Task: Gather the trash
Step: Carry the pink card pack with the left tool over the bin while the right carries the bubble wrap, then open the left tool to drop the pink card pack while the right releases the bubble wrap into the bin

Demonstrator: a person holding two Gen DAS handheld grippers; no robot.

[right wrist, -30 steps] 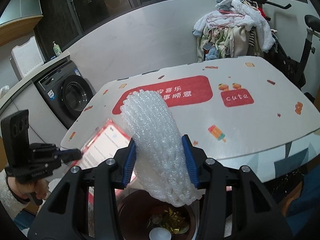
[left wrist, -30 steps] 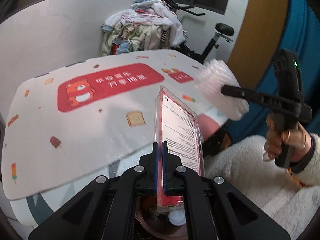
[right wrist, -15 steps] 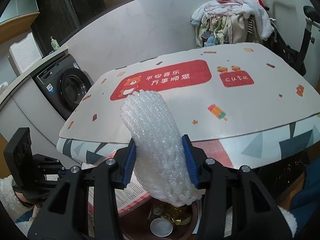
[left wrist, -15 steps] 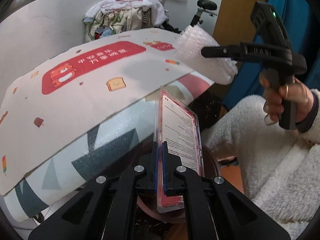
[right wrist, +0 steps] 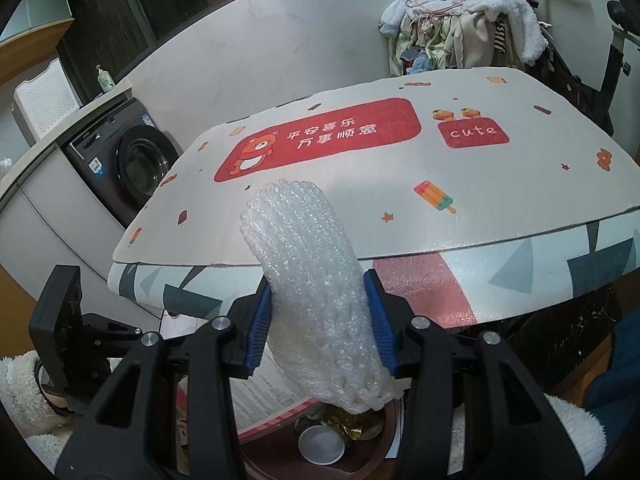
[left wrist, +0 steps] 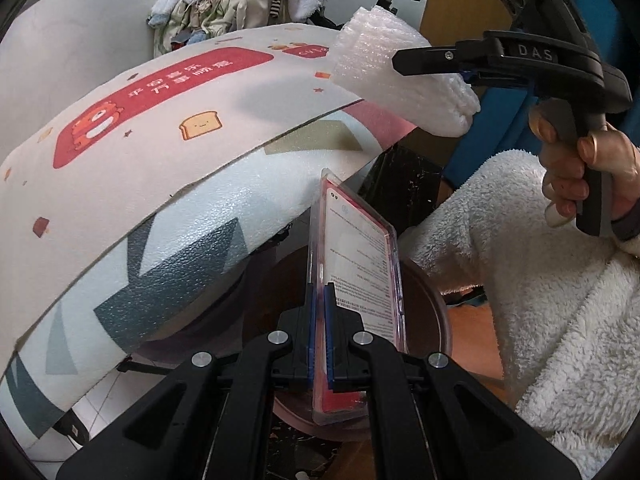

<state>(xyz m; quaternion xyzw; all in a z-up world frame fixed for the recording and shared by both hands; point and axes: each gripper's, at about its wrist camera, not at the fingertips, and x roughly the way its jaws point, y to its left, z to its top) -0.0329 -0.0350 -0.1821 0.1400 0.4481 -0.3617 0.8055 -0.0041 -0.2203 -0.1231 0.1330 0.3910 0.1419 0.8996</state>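
Note:
My left gripper [left wrist: 319,336] is shut on the edge of a flat clear plastic package [left wrist: 356,264] with a pink card and printed paper inside. It hangs over the brown round bin [left wrist: 436,316] below the table edge. My right gripper [right wrist: 320,328] is shut on a white foam net sleeve [right wrist: 308,264], held above the same bin [right wrist: 360,456], where a white cap and gold wrappers lie. In the left wrist view the right gripper [left wrist: 404,60] holds the foam [left wrist: 384,76] up at the right. The package [right wrist: 272,396] shows under the foam in the right wrist view.
A table [right wrist: 500,216] with a printed mat overhangs the bin. A washing machine [right wrist: 128,164] stands at the left. Piled clothes [right wrist: 460,28] and an exercise bike [right wrist: 616,52] are behind the table. A person's white fleece sleeve [left wrist: 540,280] is at the right.
Both grippers have sunk below the table edge towards the bin, the left one further. The package and the foam sleeve stay gripped.

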